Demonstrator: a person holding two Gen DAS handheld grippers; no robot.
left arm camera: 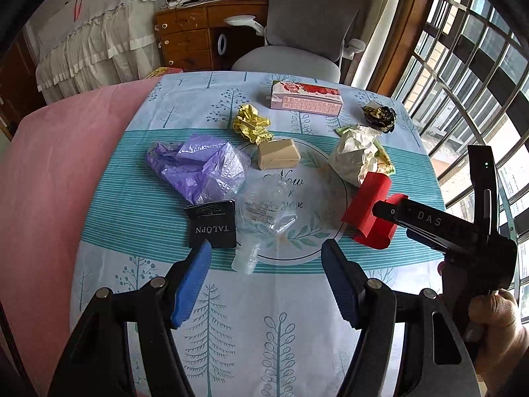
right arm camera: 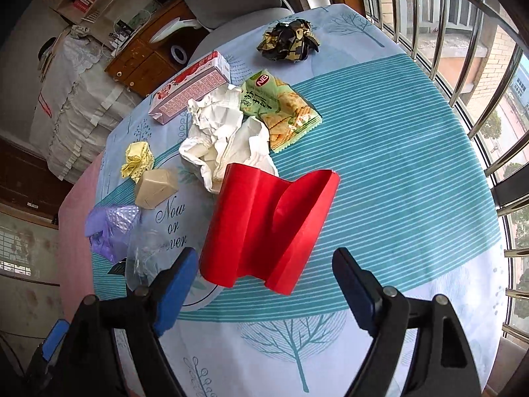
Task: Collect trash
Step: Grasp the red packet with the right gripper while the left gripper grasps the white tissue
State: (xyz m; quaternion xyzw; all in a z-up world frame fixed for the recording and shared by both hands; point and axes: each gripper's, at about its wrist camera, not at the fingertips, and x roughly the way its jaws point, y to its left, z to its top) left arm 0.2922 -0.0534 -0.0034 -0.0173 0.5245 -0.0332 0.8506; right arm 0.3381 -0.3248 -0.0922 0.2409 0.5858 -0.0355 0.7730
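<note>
Nearest, the right gripper (right arm camera: 264,271) stands wide and empty just short of the red folded card (right arm camera: 264,228) on the tablecloth (right arm camera: 396,172). Light, springy and easily crushed, I judge; pinch one upright flap. Beyond lies crumpled white paper (right arm camera: 224,132).

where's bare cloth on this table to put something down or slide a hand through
Free: the near strip of tablecloth between the grippers and the clear plastic bottle, and the striped stretch toward the window, right of the red paper. Crowded: the middle, from the purple bag to the white crumpled paper.
</note>
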